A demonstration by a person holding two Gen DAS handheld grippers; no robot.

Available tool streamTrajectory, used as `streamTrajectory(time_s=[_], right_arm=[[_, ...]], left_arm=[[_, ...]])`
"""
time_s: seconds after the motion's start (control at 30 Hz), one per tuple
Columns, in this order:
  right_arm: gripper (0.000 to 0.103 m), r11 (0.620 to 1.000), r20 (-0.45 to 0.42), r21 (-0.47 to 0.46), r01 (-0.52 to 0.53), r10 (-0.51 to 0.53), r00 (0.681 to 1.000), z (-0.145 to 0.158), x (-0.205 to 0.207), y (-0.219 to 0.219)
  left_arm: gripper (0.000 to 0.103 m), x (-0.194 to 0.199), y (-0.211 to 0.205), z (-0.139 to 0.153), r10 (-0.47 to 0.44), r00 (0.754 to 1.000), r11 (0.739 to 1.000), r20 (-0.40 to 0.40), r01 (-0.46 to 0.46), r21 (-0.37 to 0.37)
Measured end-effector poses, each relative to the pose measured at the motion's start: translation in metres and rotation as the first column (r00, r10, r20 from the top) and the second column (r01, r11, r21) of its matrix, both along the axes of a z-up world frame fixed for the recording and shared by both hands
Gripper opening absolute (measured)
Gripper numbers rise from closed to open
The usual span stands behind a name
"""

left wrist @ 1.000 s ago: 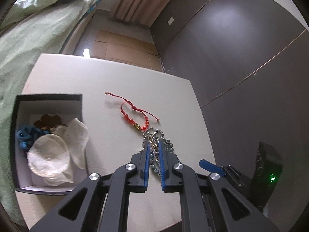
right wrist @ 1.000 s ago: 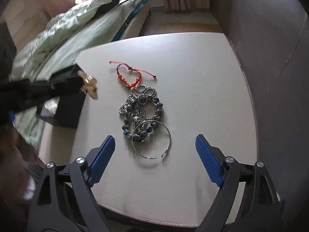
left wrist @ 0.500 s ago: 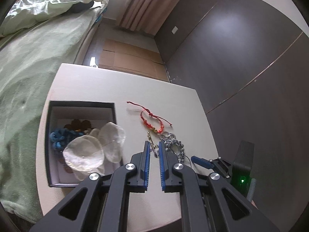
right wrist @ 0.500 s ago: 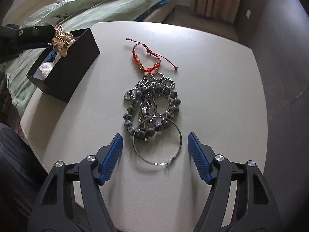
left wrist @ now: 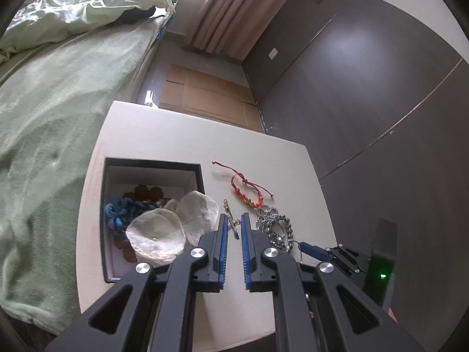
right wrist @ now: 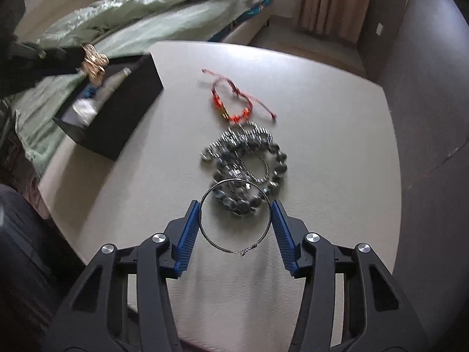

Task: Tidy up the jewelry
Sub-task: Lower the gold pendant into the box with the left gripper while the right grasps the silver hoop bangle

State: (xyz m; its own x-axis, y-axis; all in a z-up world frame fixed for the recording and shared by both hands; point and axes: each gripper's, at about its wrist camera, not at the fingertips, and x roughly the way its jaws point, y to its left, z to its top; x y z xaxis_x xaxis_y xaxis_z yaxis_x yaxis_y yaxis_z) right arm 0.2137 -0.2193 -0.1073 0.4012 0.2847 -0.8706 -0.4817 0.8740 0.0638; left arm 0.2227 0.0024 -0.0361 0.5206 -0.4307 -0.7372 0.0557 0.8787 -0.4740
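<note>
My left gripper (left wrist: pixel 233 220) is shut on a small gold butterfly piece (left wrist: pixel 230 216), held in the air near the right wall of the black jewelry box (left wrist: pixel 152 162); the piece also shows in the right wrist view (right wrist: pixel 94 64) above the box (right wrist: pixel 123 117). The box holds shell discs (left wrist: pixel 156 236) and blue beads (left wrist: pixel 117 212). My right gripper (right wrist: pixel 236 211) is open, its fingers either side of a thin silver hoop (right wrist: pixel 234 217) lying on the table. A silver bead chain pile (right wrist: pixel 246 158) and a red cord bracelet (right wrist: pixel 234 102) lie beyond it.
The white table (right wrist: pixel 322 117) has a rounded near edge. A bed with green bedding (left wrist: pixel 52 94) runs along the table's left side. A dark wall (left wrist: pixel 366 88) stands to the right. The right gripper shows in the left wrist view (left wrist: pixel 328 253).
My left gripper lifted the gold piece off the pile and carried it left toward the box. My right gripper moved forward and narrowed around the silver hoop.
</note>
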Motion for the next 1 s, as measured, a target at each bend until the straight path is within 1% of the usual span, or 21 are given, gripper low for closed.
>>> streamTrajectory(time_s=[0.2, 0.33, 0.37, 0.4, 0.43, 0.47, 0.53, 0.63, 0.73, 0.83, 0.9, 0.93, 1.0], right_arm=[[0.050, 0.996, 0.054, 0.077, 0.044, -0.048, 0.997, 0.027, -0.004, 0.003], [0.050, 0.992, 0.088, 0.118, 0.055, -0.065, 0.994, 0.038, -0.007, 0.011], [0.050, 0.990, 0.096, 0.132, 0.055, -0.067, 0.993, 0.041, -0.007, 0.014], [0.050, 0.988, 0.105, 0.143, 0.053, -0.068, 0.992, 0.044, -0.008, 0.018], [0.050, 0.988, 0.112, 0.149, 0.051, -0.068, 0.991, 0.046, -0.010, 0.019], [0.050, 0.987, 0.121, 0.156, 0.047, -0.067, 0.990, 0.049, -0.010, 0.023], [0.050, 0.984, 0.140, 0.172, 0.040, -0.064, 0.988, 0.054, -0.013, 0.033], [0.050, 0.978, 0.165, 0.206, 0.028, -0.063, 0.984, 0.061, -0.013, 0.045], [0.050, 0.973, 0.187, 0.231, 0.010, -0.054, 0.981, 0.067, -0.014, 0.056], [0.050, 0.971, 0.201, 0.240, -0.011, -0.038, 0.979, 0.071, -0.011, 0.070], [0.050, 0.966, 0.203, 0.256, -0.024, -0.029, 0.979, 0.072, -0.010, 0.078], [0.050, 0.966, 0.203, 0.258, -0.027, -0.026, 0.979, 0.072, -0.009, 0.082], [0.050, 0.965, 0.199, 0.262, -0.034, -0.020, 0.980, 0.072, -0.008, 0.089]], left_arm=[[0.007, -0.002, 0.016, 0.000, 0.031, 0.999, 0.999, -0.011, -0.032, -0.006], [0.007, -0.001, 0.024, -0.006, 0.045, 0.999, 0.999, -0.023, -0.045, 0.008], [0.009, 0.000, 0.026, -0.009, 0.052, 0.998, 0.999, -0.030, -0.051, 0.017], [0.011, 0.001, 0.029, -0.013, 0.069, 0.997, 0.997, -0.044, -0.068, 0.030], [0.024, 0.000, 0.032, -0.015, 0.080, 0.996, 0.996, -0.051, -0.078, 0.031], [0.040, 0.000, 0.036, -0.016, 0.093, 0.994, 0.995, -0.055, -0.092, 0.024], [0.055, -0.002, 0.044, -0.014, 0.122, 0.992, 0.993, -0.039, -0.122, 0.011], [0.055, -0.006, 0.052, -0.008, 0.141, 0.990, 0.990, -0.019, -0.141, 0.025], [0.055, -0.009, 0.060, -0.007, 0.160, 0.987, 0.987, -0.024, -0.159, 0.037], [0.055, -0.014, 0.068, -0.004, 0.174, 0.985, 0.984, -0.012, -0.173, 0.043], [0.059, -0.017, 0.074, -0.001, 0.184, 0.983, 0.982, 0.002, -0.184, 0.053], [0.063, -0.019, 0.077, 0.000, 0.194, 0.981, 0.979, 0.010, -0.194, 0.057], [0.064, -0.023, 0.084, 0.003, 0.210, 0.978, 0.976, 0.021, -0.211, 0.055]])
